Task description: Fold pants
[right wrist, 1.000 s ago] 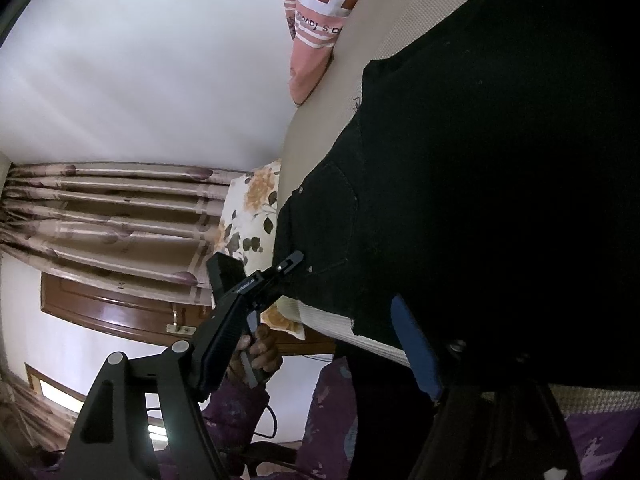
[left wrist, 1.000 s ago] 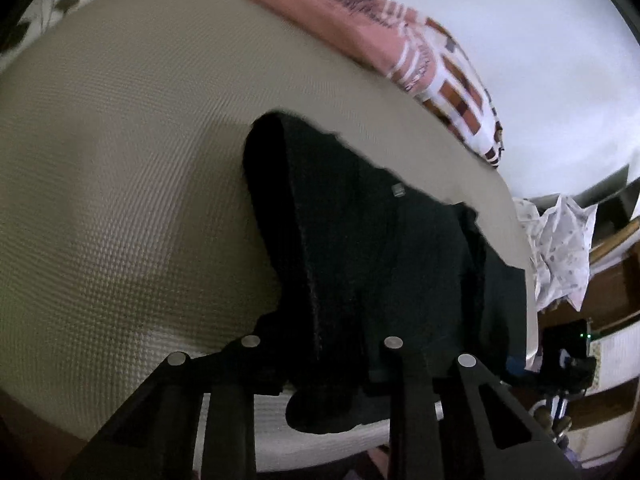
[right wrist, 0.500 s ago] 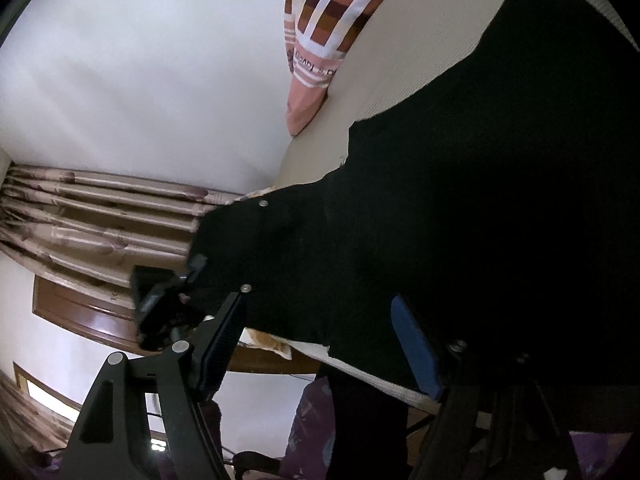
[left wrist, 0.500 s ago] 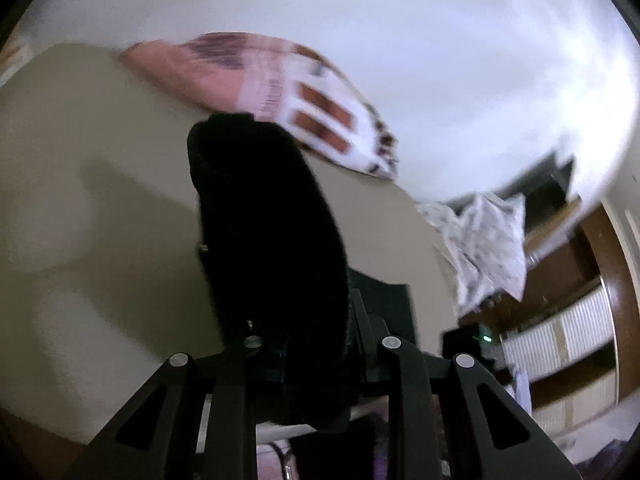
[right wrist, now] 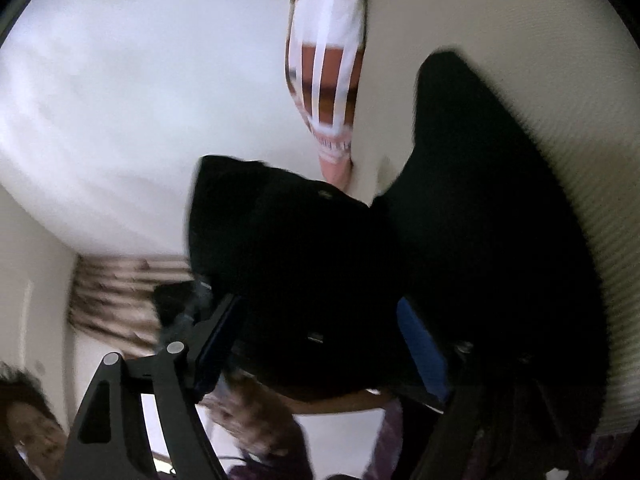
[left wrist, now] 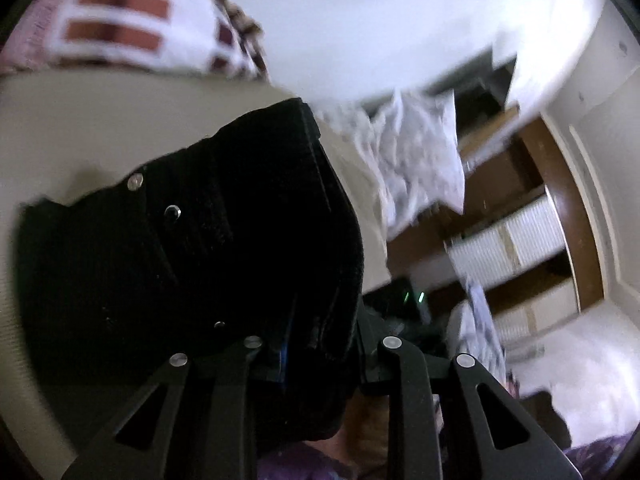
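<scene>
The bed (left wrist: 100, 128) is big and pale, and it spreads out in front of both tongs. The black pants (left wrist: 192, 248) are the next biggest thing. They look soft and floppy, and they seem thick and a bit heavy, like jeans, with small metal studs near the top. Cloth like this will sag and droop wherever nothing holds it, so it is best to take hold at the thick top band or at a folded edge, where the layers bunch up and will not slip out. A lot of the pants hang lifted off the bed, and the far part lies on the bed past the right tongs (right wrist: 320, 344). The left tongs (left wrist: 316, 344) are pinched narrow on a thick bunch of the pants, and the cloth rises up and away to the left side of them. The right tongs also have black cloth sitting between them, and they seem to be holding it, but the picture is blurry and dark there, so I cannot tell for sure. A striped pillow (right wrist: 328, 60) lies far ahead of both tongs.
</scene>
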Motion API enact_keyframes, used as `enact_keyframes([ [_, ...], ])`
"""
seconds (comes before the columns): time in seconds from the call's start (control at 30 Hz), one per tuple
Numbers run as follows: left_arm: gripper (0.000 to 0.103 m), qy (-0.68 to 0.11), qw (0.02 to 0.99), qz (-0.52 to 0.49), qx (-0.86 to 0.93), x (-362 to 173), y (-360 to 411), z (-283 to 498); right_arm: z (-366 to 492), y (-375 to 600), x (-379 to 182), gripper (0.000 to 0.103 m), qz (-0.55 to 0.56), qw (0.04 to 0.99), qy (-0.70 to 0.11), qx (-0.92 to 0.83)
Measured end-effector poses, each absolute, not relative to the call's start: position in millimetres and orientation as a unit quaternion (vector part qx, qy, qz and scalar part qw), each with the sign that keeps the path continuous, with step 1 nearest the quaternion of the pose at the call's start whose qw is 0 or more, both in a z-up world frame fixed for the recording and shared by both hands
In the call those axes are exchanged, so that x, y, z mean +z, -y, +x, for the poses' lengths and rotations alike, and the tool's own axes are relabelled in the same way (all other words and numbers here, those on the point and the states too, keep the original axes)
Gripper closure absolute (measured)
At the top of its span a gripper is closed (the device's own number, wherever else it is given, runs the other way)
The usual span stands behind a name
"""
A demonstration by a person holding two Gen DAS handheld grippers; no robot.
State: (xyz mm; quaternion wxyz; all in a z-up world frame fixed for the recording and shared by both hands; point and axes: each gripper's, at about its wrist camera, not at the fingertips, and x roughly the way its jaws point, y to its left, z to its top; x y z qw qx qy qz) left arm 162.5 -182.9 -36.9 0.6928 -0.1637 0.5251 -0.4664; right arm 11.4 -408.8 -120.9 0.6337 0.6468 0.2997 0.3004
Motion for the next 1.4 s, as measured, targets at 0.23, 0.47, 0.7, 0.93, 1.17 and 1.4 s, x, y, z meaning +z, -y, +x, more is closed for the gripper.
enact_keyframes([
  [0.23, 0.068, -0.585, 0.638, -0.168, -0.472, -83, 214, 165, 9, 427, -136, 0.020, 0.675, 0.616, -0.285, 0.289],
  [0.47, 0.037, -0.533, 0.697, -0.146, -0.456, -39, 182, 164, 12, 437, -142, 0.022, 0.683, 0.597, -0.293, 0.301],
  [0.7, 0.036, -0.532, 0.726, -0.106, -0.422, -36, 146, 140, 18, 438, -135, 0.022, 0.653, 0.615, -0.332, 0.291],
  [0.93, 0.036, -0.560, 0.727, -0.104, -0.384, -62, 107, 114, -17, 484, -94, 0.019, 0.594, 0.701, -0.331, 0.215],
  [1.17, 0.036, -0.563, 0.736, -0.117, -0.357, -82, 87, 100, -46, 425, -83, 0.025, 0.564, 0.710, -0.349, 0.236],
  [1.4, 0.036, -0.554, 0.745, -0.130, -0.347, -81, 75, 93, -30, 417, -111, 0.033, 0.599, 0.680, -0.360, 0.219],
])
